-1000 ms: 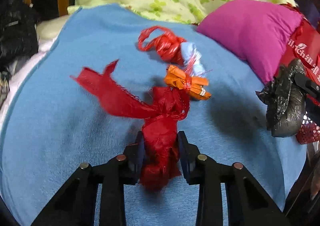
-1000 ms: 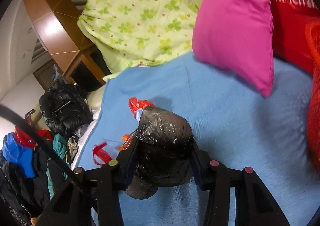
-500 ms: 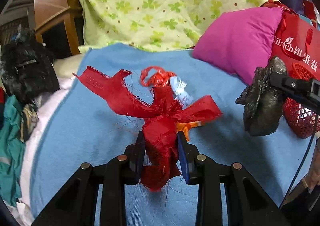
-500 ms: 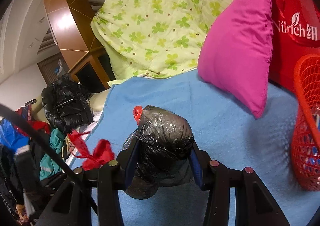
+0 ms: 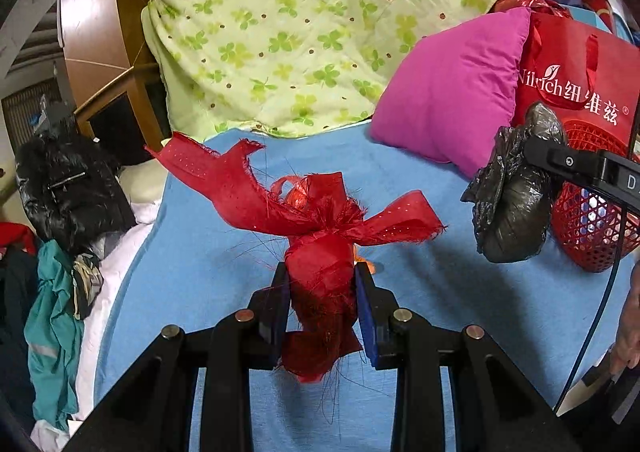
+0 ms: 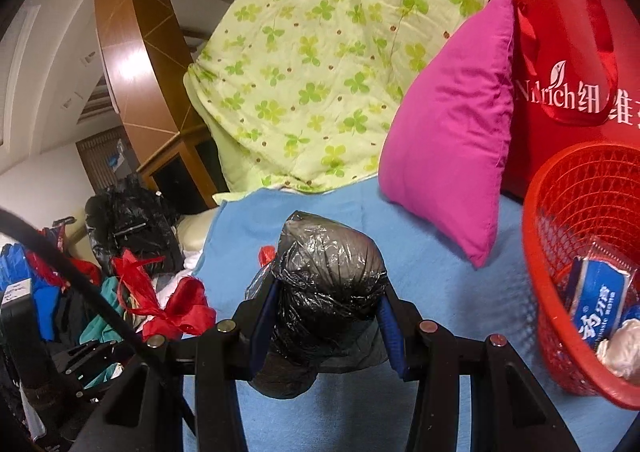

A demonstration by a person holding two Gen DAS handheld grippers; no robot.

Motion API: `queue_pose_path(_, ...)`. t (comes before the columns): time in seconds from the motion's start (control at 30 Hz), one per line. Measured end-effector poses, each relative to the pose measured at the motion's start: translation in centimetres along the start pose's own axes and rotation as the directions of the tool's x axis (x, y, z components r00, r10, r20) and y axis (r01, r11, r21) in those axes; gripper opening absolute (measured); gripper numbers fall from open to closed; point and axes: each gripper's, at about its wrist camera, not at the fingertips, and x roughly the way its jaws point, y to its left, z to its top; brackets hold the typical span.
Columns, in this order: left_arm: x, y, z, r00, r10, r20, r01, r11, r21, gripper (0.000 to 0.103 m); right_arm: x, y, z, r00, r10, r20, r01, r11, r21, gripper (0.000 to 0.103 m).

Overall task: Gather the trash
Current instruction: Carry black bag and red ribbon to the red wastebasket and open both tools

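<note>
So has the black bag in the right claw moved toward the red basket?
Yes. The black bag has closed in on the red basket, which has come into view beside the pink pillow.

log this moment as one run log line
left gripper: shut on red ribbon wad | right gripper: shut on black bag bundle | red basket: holds trash

I'm in a home bedroom: a bed with a blue sheet (image 5: 460,304) fills the lower frame, a green clover-print quilt (image 5: 312,27) is heaped at top centre, a magenta pillow (image 5: 452,91) sits upper right. Wooden headboard or cabinet (image 6: 132,63) upper left, clothes pile (image 5: 52,292) at left edge. Lived-in, cluttered.
</note>
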Motion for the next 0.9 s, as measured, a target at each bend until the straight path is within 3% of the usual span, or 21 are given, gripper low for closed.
queue_pose_path(0.9, -2.2, -3.7, 1.7, 0.999, -0.005, 0.051, 0.001, 0.997, 0.075, 0.033, -4.6, -2.9, 1.6, 0.993, -0.015, 0.117, 0.009, 0.999, 0.051, 0.05)
